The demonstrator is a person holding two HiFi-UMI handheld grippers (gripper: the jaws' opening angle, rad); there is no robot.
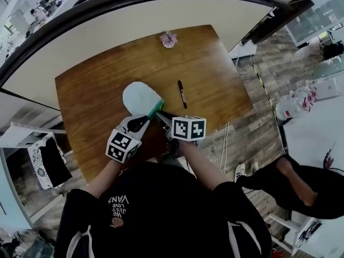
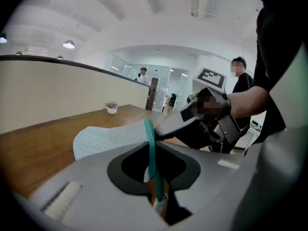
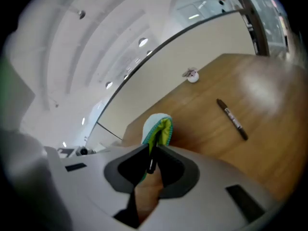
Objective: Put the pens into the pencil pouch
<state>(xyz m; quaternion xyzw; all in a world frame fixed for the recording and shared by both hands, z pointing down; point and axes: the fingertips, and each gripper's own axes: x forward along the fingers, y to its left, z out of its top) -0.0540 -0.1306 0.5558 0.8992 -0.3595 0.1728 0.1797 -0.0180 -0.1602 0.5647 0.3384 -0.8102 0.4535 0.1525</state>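
Observation:
A pale blue pencil pouch [image 1: 141, 97] with a teal zip edge lies on the wooden table [image 1: 97, 85], lifted at its near end. My left gripper [image 1: 146, 121] is shut on the teal edge [image 2: 151, 148] of the pouch [image 2: 108, 137]. My right gripper [image 1: 162, 116] is shut on the opposite lip, with a dark zip pull [image 3: 152, 163] between its pads. The mouth of the pouch [image 3: 161, 130] gapes, showing a yellow-green lining. A dark pen [image 1: 182, 94] lies loose on the table to the right of the pouch, and its place in the right gripper view is to the right of that pouch, pen [image 3: 232, 119].
A small potted plant [image 1: 168, 38] stands at the table's far edge, plant [image 3: 192, 75]. A cream partition wall [image 1: 134, 20] runs behind the table. A person's legs [image 1: 290, 179] are on the floor at the right. My right gripper's body [image 2: 211, 121] shows in the left gripper view.

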